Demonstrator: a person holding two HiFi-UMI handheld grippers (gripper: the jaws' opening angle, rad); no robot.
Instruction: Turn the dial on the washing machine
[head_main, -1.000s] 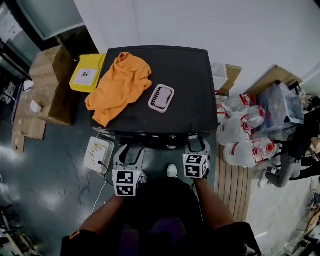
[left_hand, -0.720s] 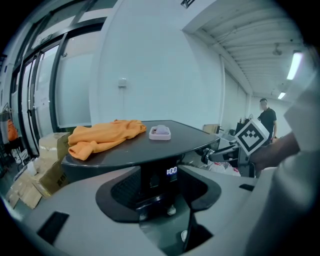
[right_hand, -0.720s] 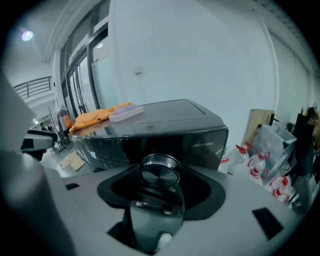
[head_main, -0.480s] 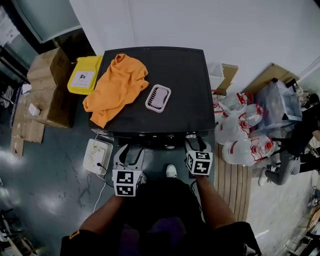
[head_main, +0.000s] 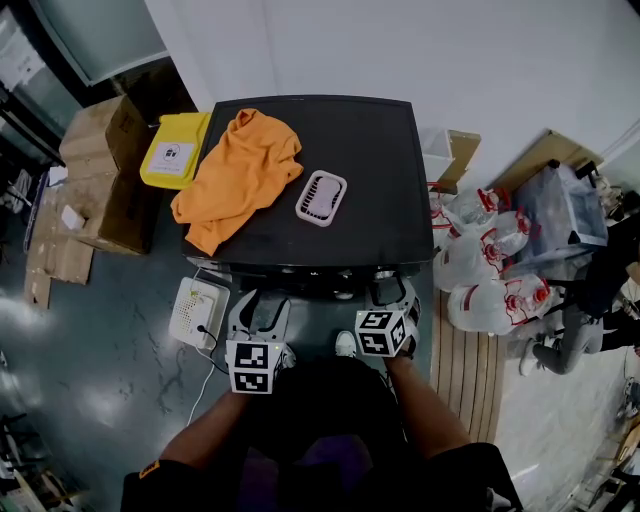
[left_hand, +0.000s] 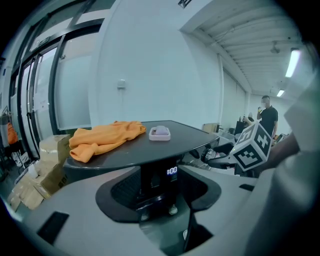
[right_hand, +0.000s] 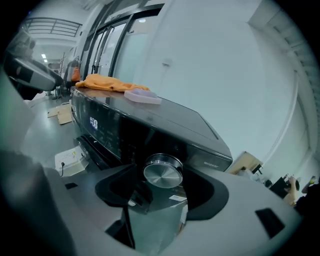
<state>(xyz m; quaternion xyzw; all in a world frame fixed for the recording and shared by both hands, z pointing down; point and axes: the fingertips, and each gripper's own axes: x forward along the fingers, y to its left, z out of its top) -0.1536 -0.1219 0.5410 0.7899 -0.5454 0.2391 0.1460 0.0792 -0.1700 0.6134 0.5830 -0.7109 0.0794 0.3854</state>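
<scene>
Right gripper (right_hand: 165, 191): jaws apart and have just been opening. The dial (right_hand: 163, 172) sits between them, and there is a gap at the pad (right_hand: 207, 192) on the picture's right, so it is not clamped. Gripper tips down toward the washer front.

Dial: round, brushed metal, on the dark front panel of the washer (head_main: 350, 225). It is at the panel's right end, just under the front right corner of the top.

Left gripper (left_hand: 160, 191): jaws apart, nothing held. It faces the front panel near its left end. The lit display (left_hand: 171, 171) shows beyond the gap between the jaws. In the head view both grippers sit side by side at the washer's front edge, left (head_main: 262, 305) and right (head_main: 392, 292), each with its marker cube toward the person.

Washer top, black and flat:
- orange cloth (head_main: 238, 172), crumpled, over the left half, running from near the back left corner to the front left edge.
- pale slotted tray (head_main: 322, 196), about mid-top, just beside the cloth and not touching it.

Floor around the washer:
- yellow box (head_main: 172, 150) against the washer's left side, near the back.
- cardboard boxes (head_main: 100, 160) farther left.
- white box (head_main: 196, 308) with a cable, off the front left corner.
- clear bags (head_main: 480, 270) to the right.
</scene>
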